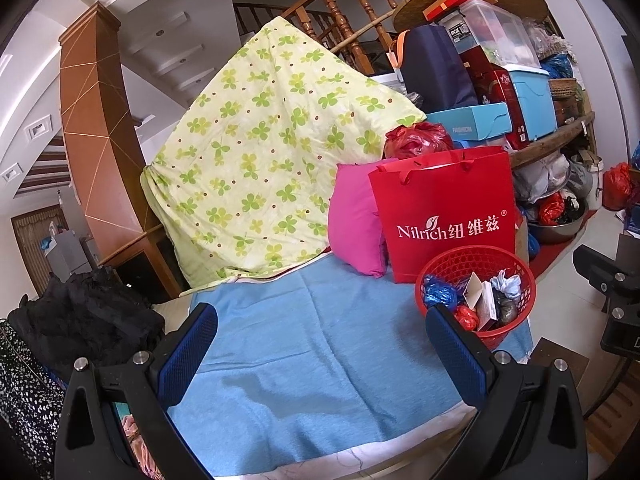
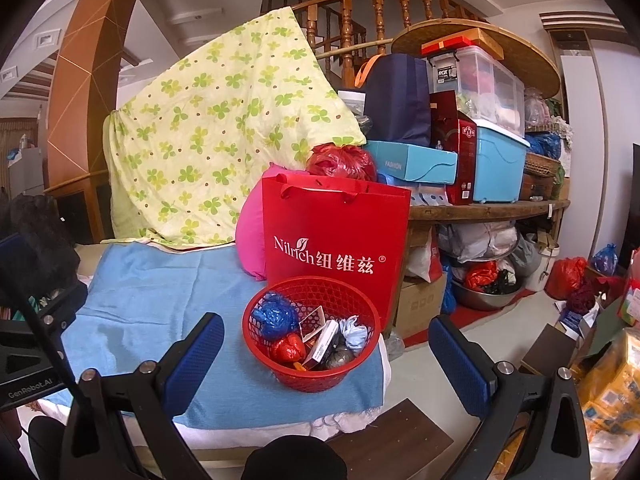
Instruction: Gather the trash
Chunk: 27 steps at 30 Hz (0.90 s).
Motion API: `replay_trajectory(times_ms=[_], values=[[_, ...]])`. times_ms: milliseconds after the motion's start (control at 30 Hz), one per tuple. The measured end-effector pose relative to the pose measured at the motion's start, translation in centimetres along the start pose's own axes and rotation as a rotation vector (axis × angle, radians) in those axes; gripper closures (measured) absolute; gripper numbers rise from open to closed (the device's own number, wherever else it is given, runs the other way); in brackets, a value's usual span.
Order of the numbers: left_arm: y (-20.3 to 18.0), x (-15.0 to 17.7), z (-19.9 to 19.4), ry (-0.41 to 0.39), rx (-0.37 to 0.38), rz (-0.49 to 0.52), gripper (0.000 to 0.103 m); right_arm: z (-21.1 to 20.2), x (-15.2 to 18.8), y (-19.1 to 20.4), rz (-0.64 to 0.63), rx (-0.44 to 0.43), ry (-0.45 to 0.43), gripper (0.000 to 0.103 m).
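A red mesh basket [image 2: 312,380] stands on the blue cloth [image 2: 160,300] near the bed's right edge. It holds trash: a blue plastic wad [image 2: 274,314], a red wad [image 2: 288,348], a small white box [image 2: 322,344], a pale knotted bag [image 2: 356,334] and a dark lump. The basket also shows in the left wrist view [image 1: 476,262]. My right gripper [image 2: 326,354] is open and empty, its fingers either side of the basket, short of it. My left gripper [image 1: 322,344] is open and empty over the bare blue cloth [image 1: 320,340], left of the basket.
A red Nilrich paper bag [image 2: 336,232] stands right behind the basket, with a pink pillow [image 2: 250,236] and a green clover quilt [image 2: 208,128] behind. Black clothing [image 1: 88,320] lies at the left. Stacked boxes [image 2: 500,156] fill a shelf; floor clutter [image 2: 568,276] lies at right.
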State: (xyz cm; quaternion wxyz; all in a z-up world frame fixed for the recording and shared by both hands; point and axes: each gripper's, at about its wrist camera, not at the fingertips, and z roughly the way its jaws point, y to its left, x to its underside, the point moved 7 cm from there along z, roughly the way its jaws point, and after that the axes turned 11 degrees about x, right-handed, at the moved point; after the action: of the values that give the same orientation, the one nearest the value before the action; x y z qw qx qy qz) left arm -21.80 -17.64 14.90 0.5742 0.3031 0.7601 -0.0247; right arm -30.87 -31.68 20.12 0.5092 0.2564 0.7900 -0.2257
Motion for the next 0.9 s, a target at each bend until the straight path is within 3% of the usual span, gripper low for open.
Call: replay_trajectory(times_ms=[900], values=[[1.2, 1.2, 0.6, 0.009, -0.029, -0.023, 0.000, 0.5, 0.4, 1.6, 0.038, -0.023, 0.002, 0.000]])
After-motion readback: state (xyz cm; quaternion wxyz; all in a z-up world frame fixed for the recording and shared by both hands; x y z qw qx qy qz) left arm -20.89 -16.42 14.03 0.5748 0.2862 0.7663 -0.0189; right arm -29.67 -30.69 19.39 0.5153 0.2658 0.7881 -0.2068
